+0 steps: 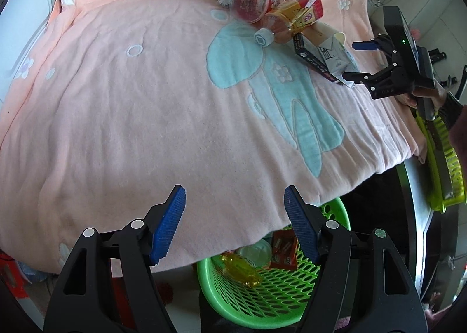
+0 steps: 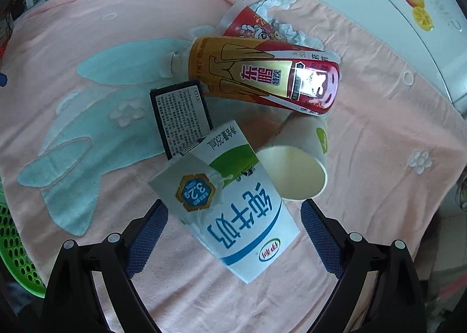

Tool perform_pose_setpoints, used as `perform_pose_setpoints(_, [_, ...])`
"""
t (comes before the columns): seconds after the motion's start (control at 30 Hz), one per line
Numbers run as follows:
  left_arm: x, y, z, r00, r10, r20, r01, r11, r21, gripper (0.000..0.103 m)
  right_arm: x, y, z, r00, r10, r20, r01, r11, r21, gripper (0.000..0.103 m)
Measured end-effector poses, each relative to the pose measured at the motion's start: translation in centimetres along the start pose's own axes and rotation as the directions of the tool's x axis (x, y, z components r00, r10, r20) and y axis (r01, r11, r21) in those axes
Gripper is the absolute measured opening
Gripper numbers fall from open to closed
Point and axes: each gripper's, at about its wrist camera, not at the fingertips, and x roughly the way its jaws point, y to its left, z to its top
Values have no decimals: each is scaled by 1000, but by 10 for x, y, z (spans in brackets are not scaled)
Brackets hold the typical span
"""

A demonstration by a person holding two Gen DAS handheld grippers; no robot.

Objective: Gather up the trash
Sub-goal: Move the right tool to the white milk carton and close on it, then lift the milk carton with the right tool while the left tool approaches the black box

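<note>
From the left wrist view, the left gripper (image 1: 235, 222) hangs wide open with nothing between its blue pads, over the near edge of a pink blanket (image 1: 131, 99) with a pale blue appliqué; just below that edge stands a green basket (image 1: 280, 289) already holding a red wrapper (image 1: 284, 249), a yellow wrapper (image 1: 242, 270) and a clear lid (image 1: 254, 252); the remaining trash lies in a pile at the far right of the blanket, where the right gripper (image 1: 357, 61) reaches in from the side.

From the right wrist view, the right gripper (image 2: 233, 233) is spread open, its pads on either side of a white milk carton (image 2: 233, 204) but not pressing it; a paper cup (image 2: 294, 169) lies on its side touching the carton; a black box (image 2: 181, 119) is tucked partly under the carton; a red and gold bottle (image 2: 262, 76) lies across behind them, with a red cup (image 2: 248, 26) beyond it.
</note>
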Motion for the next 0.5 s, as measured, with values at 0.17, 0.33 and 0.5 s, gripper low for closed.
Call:
perform_pose_setpoints(0.17, [6, 8, 3, 1000, 10, -16, -10, 1000, -7, 70, 15, 3, 6, 999, 20, -29, -21, 999, -37, 89])
perform_pose_setpoints(0.33, [9, 12, 5, 1000, 15, -18, -15, 1000, -7, 70, 17, 1, 7, 998, 44, -48, -45, 998, -32, 85])
perform_pose_setpoints(0.5, [8, 10, 10, 1000, 13, -6, -12, 1000, 13, 70, 9, 2, 0, 998, 29, -60, -30, 999, -17, 83])
